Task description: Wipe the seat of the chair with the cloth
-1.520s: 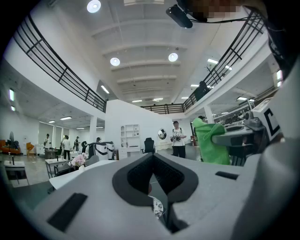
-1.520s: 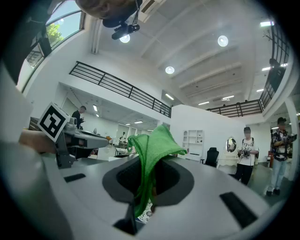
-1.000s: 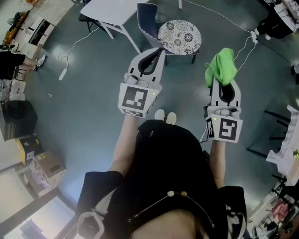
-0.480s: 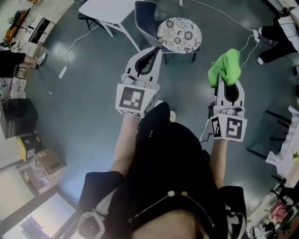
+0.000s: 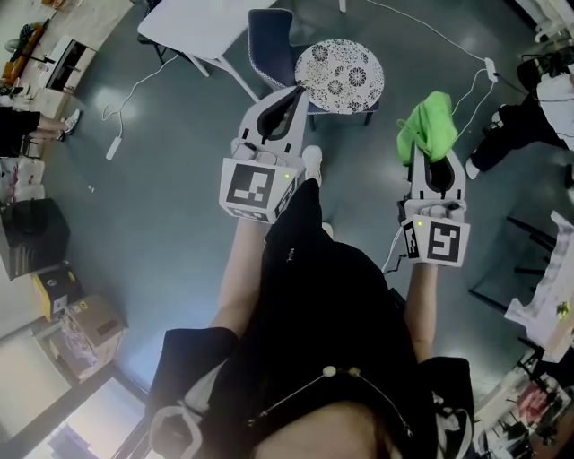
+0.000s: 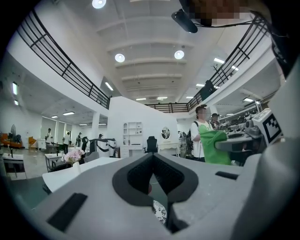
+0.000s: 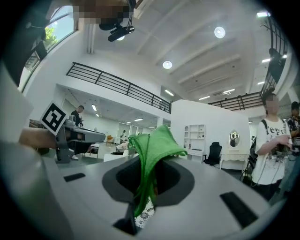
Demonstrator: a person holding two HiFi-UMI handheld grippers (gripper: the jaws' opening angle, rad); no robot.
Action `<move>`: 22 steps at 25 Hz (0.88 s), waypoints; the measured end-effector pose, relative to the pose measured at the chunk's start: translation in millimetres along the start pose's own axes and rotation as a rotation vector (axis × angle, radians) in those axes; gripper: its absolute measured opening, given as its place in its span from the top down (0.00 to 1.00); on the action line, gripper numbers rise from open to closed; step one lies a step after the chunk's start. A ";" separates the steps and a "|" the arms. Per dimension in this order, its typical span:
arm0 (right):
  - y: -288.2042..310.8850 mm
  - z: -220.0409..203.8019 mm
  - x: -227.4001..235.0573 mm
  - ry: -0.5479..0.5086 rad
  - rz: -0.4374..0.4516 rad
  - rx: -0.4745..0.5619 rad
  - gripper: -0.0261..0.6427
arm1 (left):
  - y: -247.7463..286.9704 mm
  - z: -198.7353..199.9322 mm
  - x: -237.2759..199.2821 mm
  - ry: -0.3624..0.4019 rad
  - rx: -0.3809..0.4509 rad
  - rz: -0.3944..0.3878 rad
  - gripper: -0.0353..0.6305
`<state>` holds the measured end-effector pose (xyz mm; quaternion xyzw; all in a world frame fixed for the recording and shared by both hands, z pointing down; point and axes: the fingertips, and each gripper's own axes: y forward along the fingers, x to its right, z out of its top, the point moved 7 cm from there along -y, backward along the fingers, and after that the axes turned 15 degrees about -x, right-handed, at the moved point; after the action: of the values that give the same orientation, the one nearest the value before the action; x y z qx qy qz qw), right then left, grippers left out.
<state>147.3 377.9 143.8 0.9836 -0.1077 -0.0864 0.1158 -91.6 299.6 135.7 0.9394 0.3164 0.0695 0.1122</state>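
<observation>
Markers: black-and-white square codes showing on the cube point(image 5: 254, 188) at the rear of the left gripper point(image 5: 294, 97) and on the cube point(image 5: 437, 242) at the rear of the right gripper point(image 5: 430, 160).

Arms: both forearms reaching forward from the body, side by side, each gripper's nose aiming toward the chair point(image 5: 273, 45).

Left gripper: hovering at the near left edge of the chair's seat point(image 5: 341, 76) in the head view, height over it not readable. Jaws lying closed nose to nose and carrying nothing, with a sliver of the patterned seat peeking through the slit below them in the left gripper view.

Right gripper: hanging to the right of the chair, clear of it, jaws clamping the cloth point(image 5: 429, 128).

Cloth: green, riding in the air to the right of the seat and not touching it. Long axis running along the jaw seam, the pinched part trailing back through the cavity, the loose bunch spilling past the nose at the chair-ward end.

Chair: round seat wearing a black-and-white floral print, dark blue backrest standing at its left side, facing the white table point(image 5: 193, 22) just left of the chair.

Surroundings: white cable point(image 5: 430, 34) lying on the grey floor point(image 5: 161, 179) beyond the chair's right; white shoe point(image 5: 311, 164) stepping just short of the chair.
</observation>
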 end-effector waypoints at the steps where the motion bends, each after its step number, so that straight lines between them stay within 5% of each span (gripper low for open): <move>1: 13.5 0.0 5.0 -0.003 0.004 -0.007 0.88 | 13.2 1.3 -6.6 -0.001 -0.002 -0.004 0.94; 16: 273.2 24.5 60.2 -0.070 0.031 -0.146 0.88 | 221.4 14.7 -167.8 -0.079 -0.046 0.030 0.94; 22: 337.7 14.3 62.0 -0.072 0.015 -0.292 0.88 | 271.9 5.9 -202.1 -0.125 -0.080 0.013 0.94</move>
<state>139.3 39.7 204.3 0.9518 -0.1056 -0.1353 0.2543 -92.7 -35.3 187.2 0.9386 0.2998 0.0241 0.1689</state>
